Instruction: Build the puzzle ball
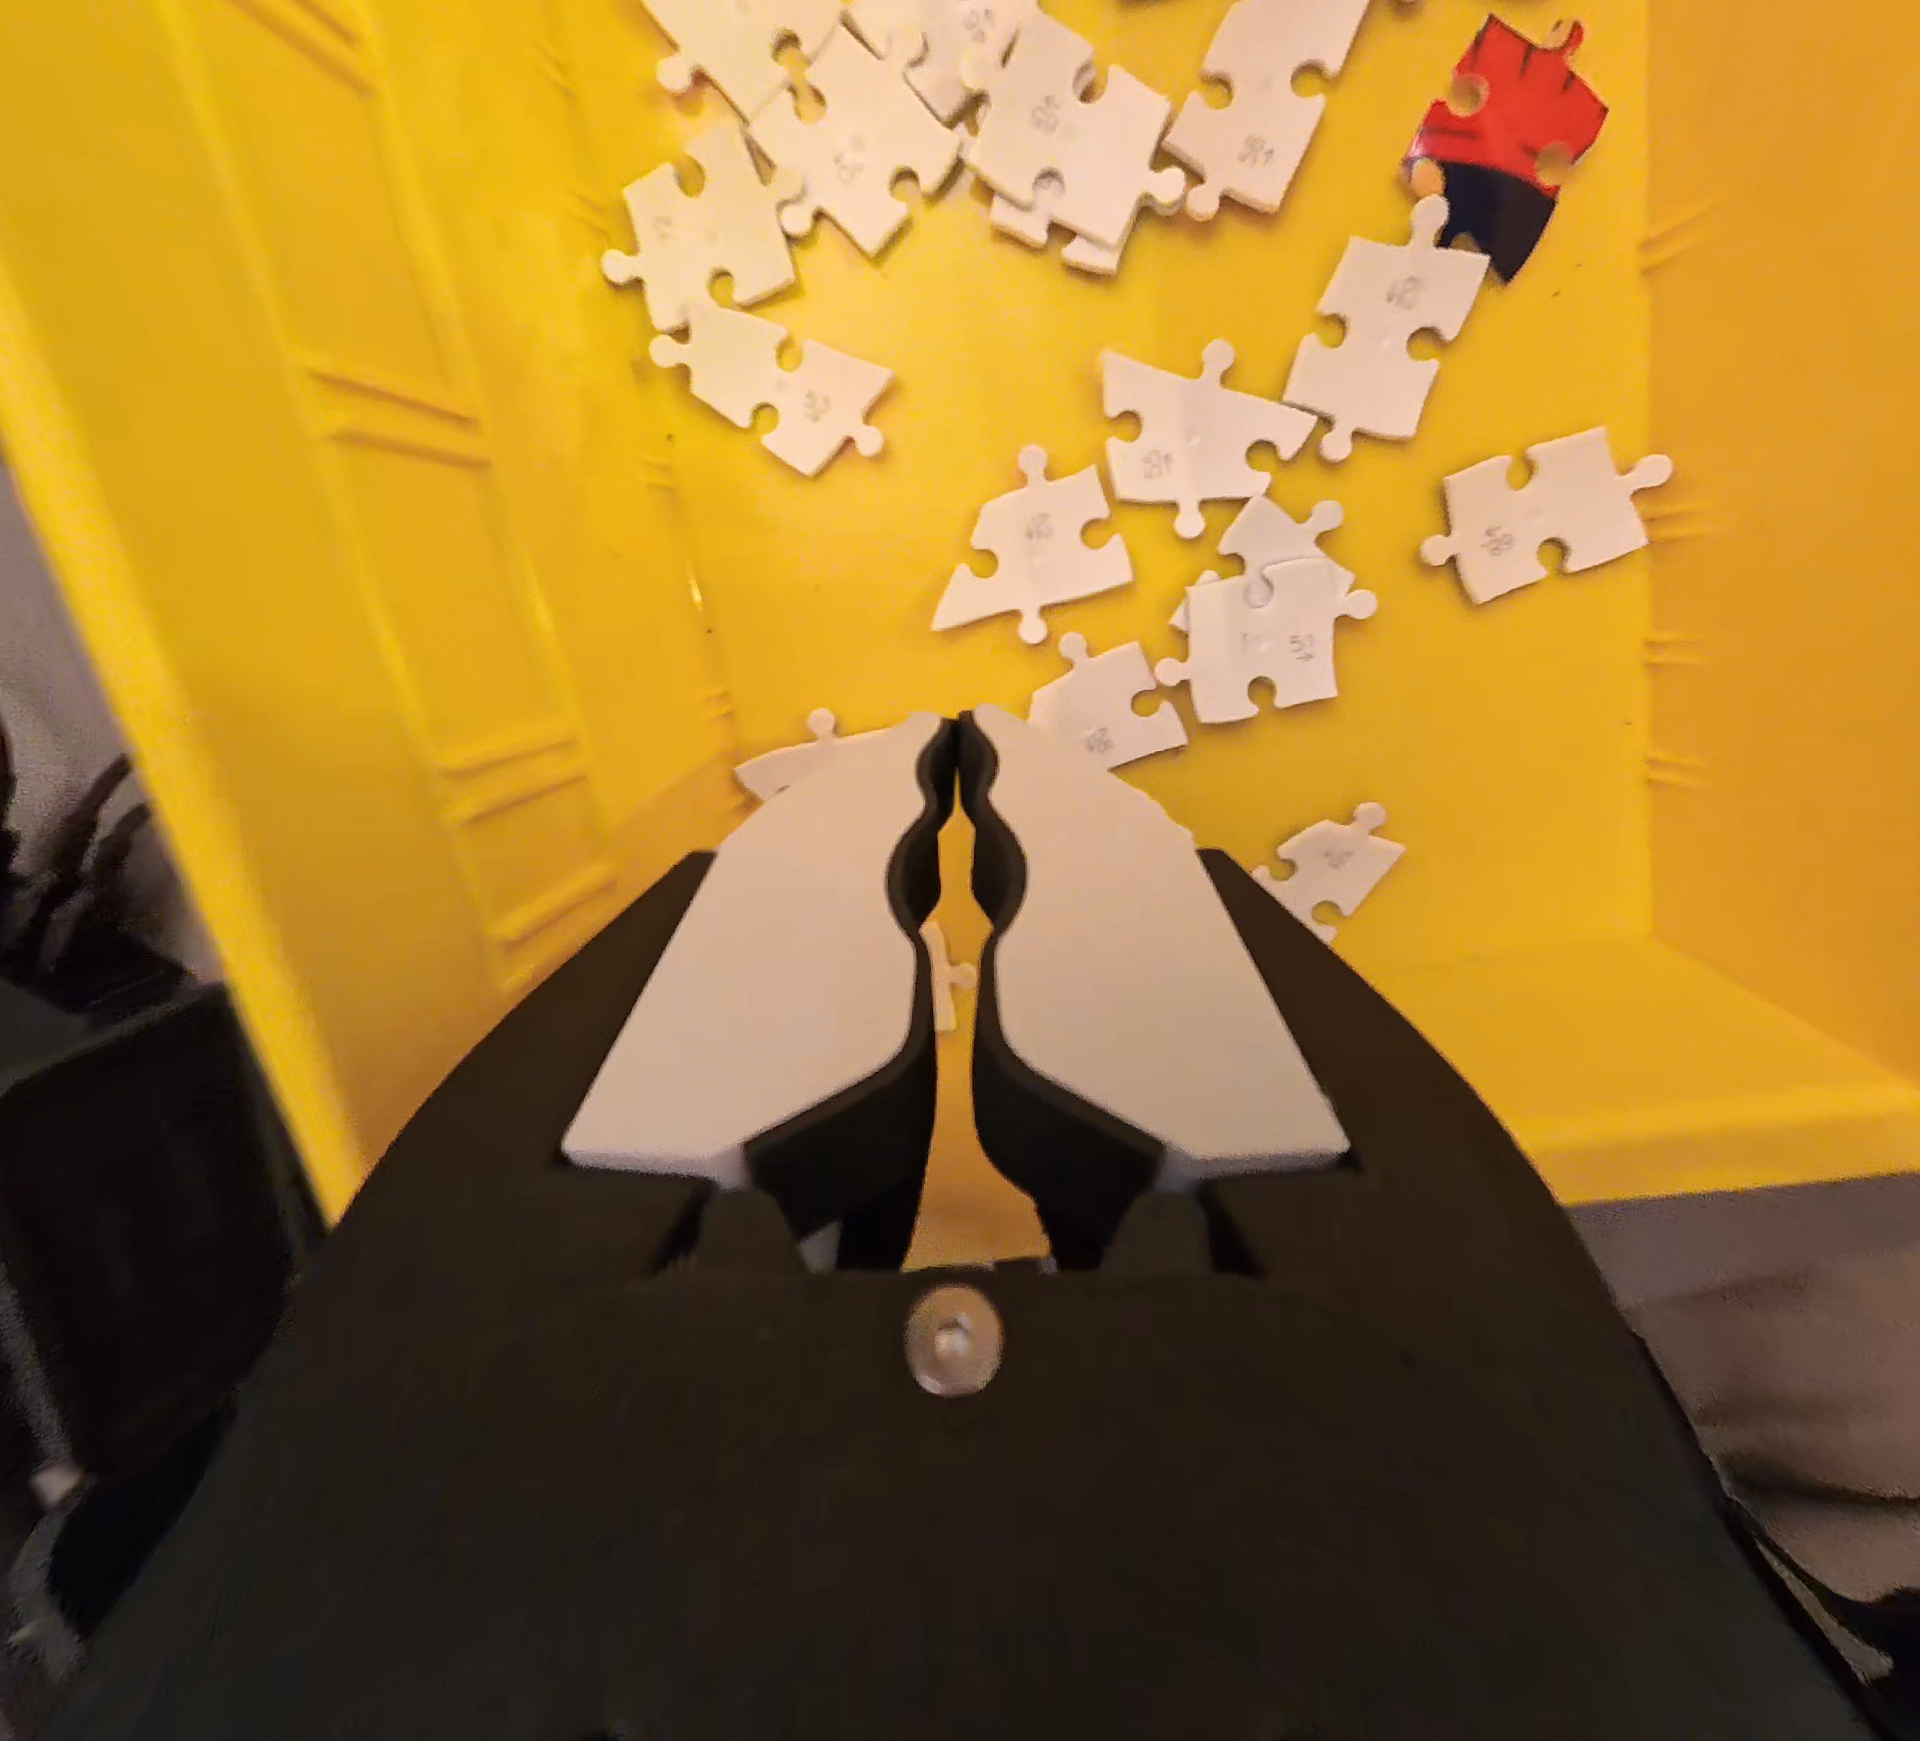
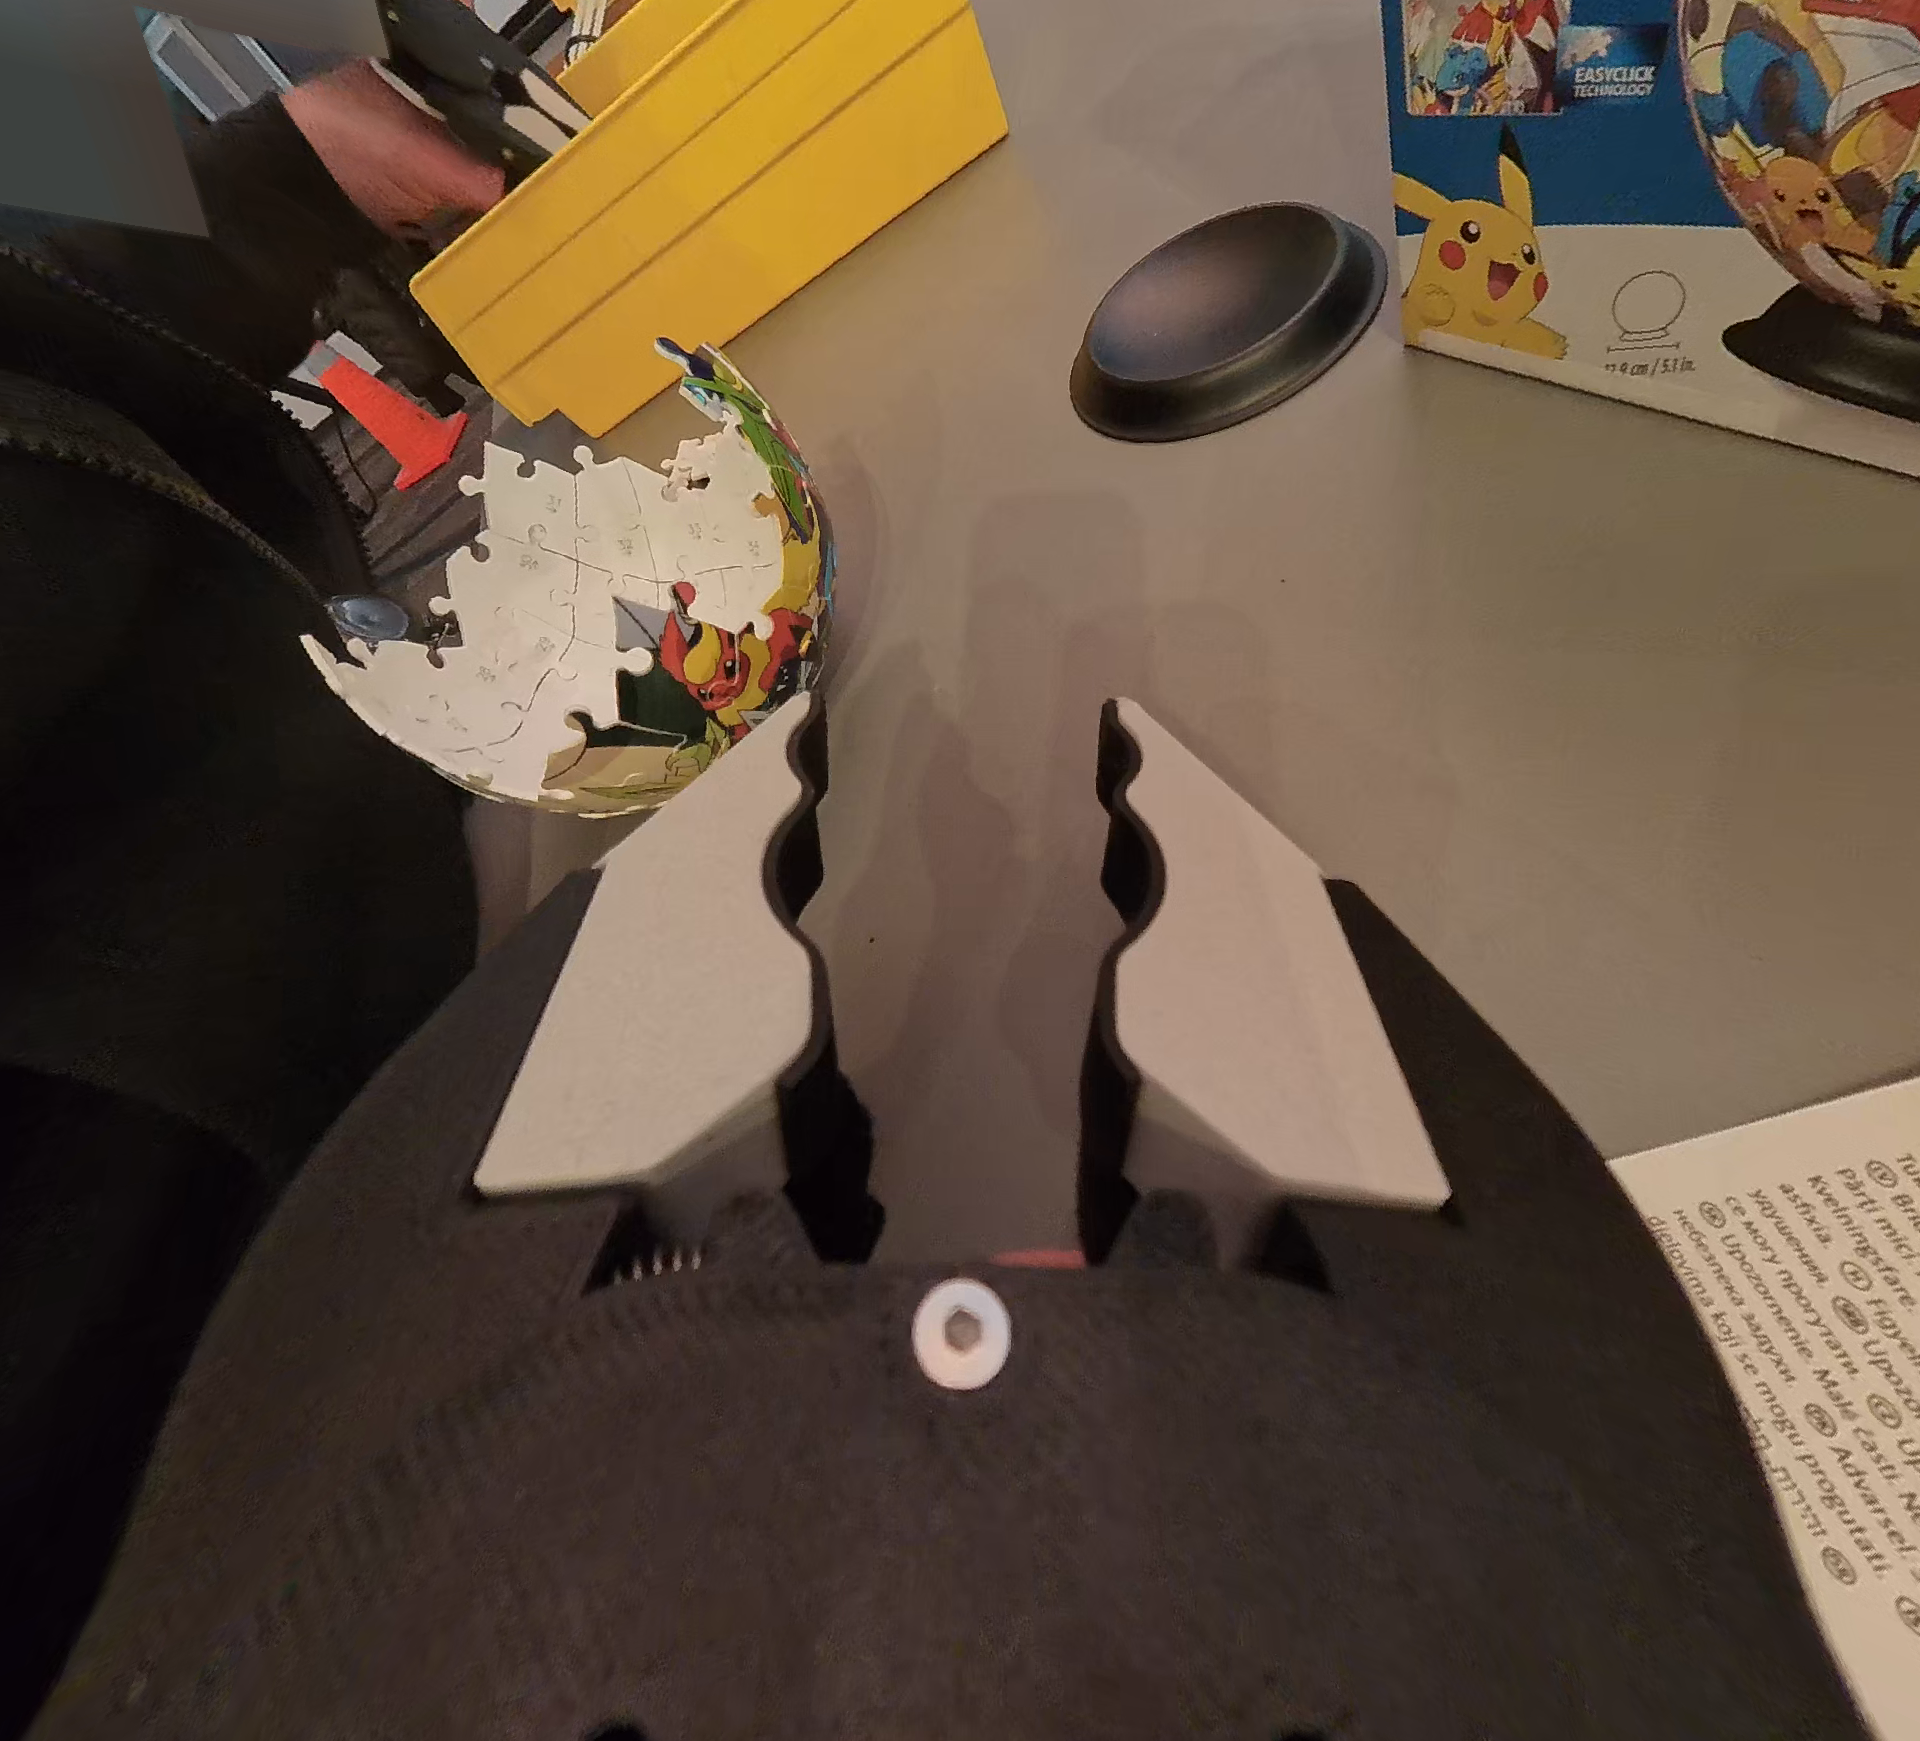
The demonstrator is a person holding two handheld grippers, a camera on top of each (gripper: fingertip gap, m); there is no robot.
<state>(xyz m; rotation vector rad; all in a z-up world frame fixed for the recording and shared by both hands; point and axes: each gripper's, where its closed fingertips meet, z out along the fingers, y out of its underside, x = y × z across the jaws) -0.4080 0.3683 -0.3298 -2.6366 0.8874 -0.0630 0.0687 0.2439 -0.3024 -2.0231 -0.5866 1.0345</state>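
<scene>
Inside the yellow plastic bin (image 1: 1039,403), the left gripper (image 1: 956,741) is pressed together over scattered white, back-up puzzle pieces (image 1: 1039,122); whether it pinches one I cannot tell. The right gripper (image 2: 961,756) hangs spread above the grey table (image 2: 1455,652), near the half-built puzzle ball (image 2: 623,590). Flat pieces could slip or lift in pairs where they overlap.

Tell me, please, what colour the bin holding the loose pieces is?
Yellow bin; left wrist view shows it best.
</scene>
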